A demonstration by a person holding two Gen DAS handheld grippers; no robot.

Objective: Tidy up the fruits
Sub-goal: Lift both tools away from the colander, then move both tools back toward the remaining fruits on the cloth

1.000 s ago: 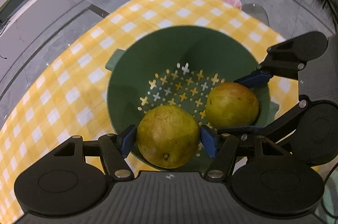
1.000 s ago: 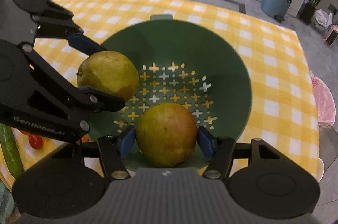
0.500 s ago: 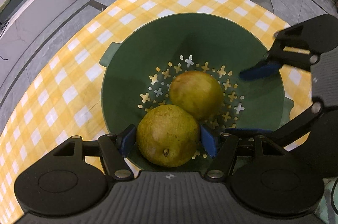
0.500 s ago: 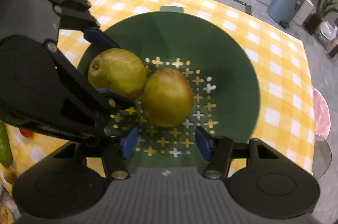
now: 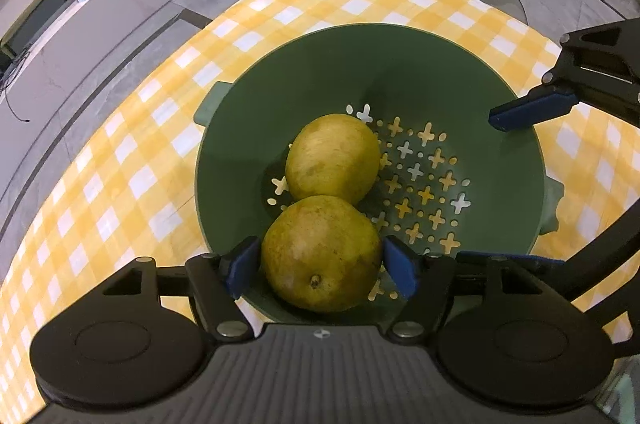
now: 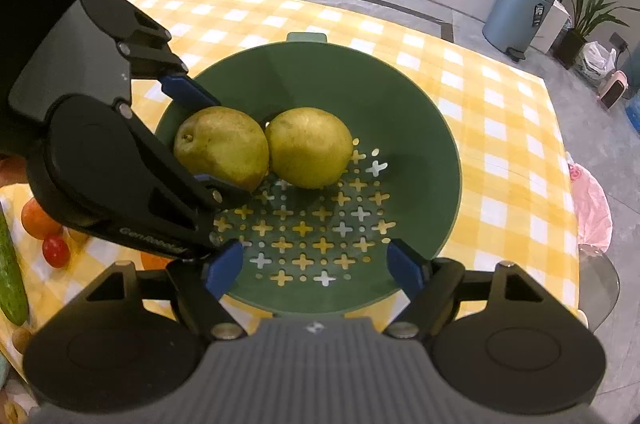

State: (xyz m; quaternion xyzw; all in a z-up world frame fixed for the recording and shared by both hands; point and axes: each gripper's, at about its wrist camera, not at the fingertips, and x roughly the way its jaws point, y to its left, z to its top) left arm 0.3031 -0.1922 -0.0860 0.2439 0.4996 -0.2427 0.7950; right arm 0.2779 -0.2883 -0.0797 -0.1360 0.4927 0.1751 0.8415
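The 2 pears are lying side by side, touching, inside the green strainer [image 5: 400,64] on the checked cloth [image 5: 120,164]. The left gripper [image 5: 320,266] is opening around the near pear [image 5: 320,252], its pads just leaving it. The right gripper [image 6: 316,266] is opening too, with nothing between its jaws; the far pear [image 6: 308,146] is already released. Next, I think, both hands should lift out and go for the fruits waiting beside the strainer.
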